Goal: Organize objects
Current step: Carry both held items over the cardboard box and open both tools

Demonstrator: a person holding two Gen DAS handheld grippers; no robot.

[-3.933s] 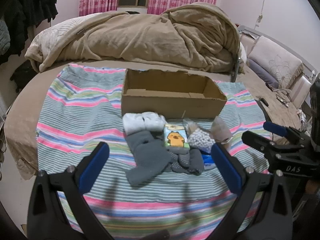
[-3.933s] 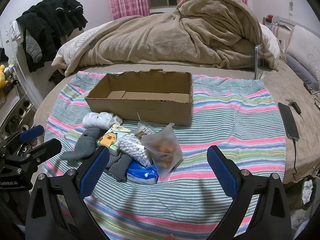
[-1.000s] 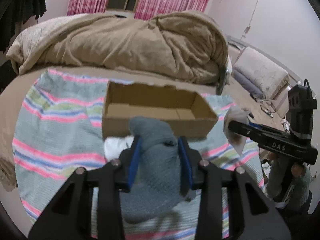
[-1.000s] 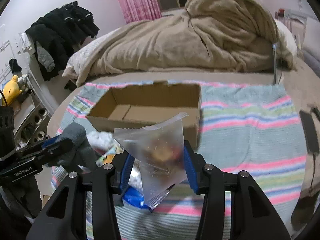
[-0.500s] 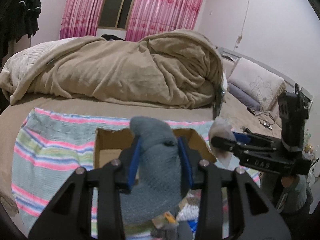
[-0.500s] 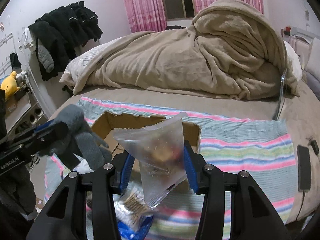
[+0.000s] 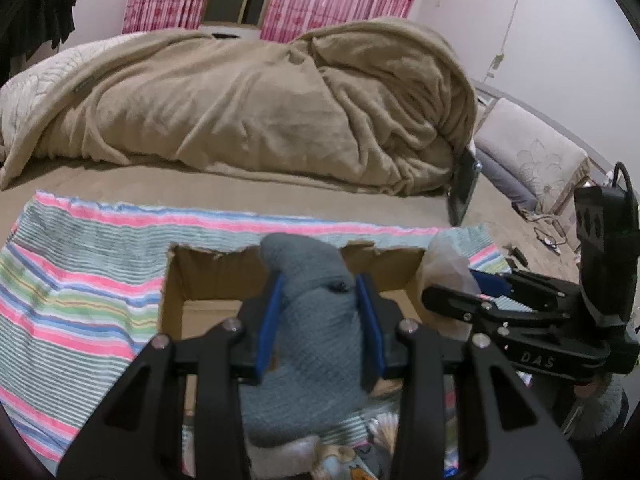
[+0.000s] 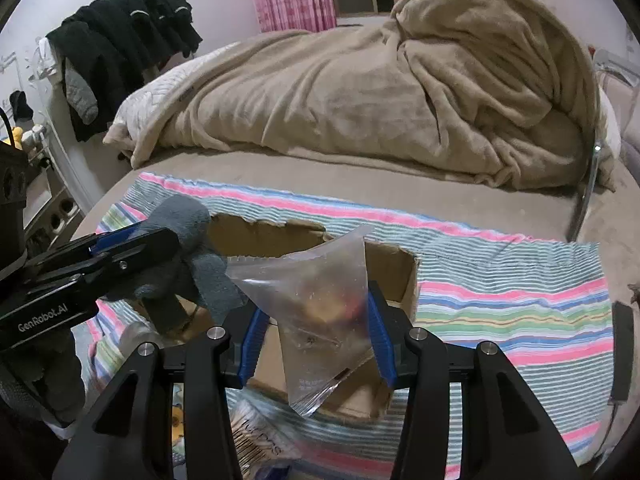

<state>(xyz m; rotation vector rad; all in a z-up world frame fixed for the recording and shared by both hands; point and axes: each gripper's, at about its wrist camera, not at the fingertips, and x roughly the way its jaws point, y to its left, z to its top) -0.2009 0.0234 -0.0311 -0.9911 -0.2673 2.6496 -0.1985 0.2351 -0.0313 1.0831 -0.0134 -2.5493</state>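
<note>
1. Grey sock [image 7: 316,320] is clamped between the left gripper [image 7: 320,320] pads, above the cardboard box [image 7: 200,280].
2. Right gripper [image 8: 316,332] grips a clear plastic bag [image 8: 316,300] over the same box, right of the sock.

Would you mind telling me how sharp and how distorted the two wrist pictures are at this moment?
Left wrist view: strong fisheye bending, dark corners; the grey sock in the left gripper is fairly crisp, the striped cloth smeared. Right wrist view: same bending; the clear plastic bag in the right gripper looks hazy, and the cardboard box slightly soft.
</note>
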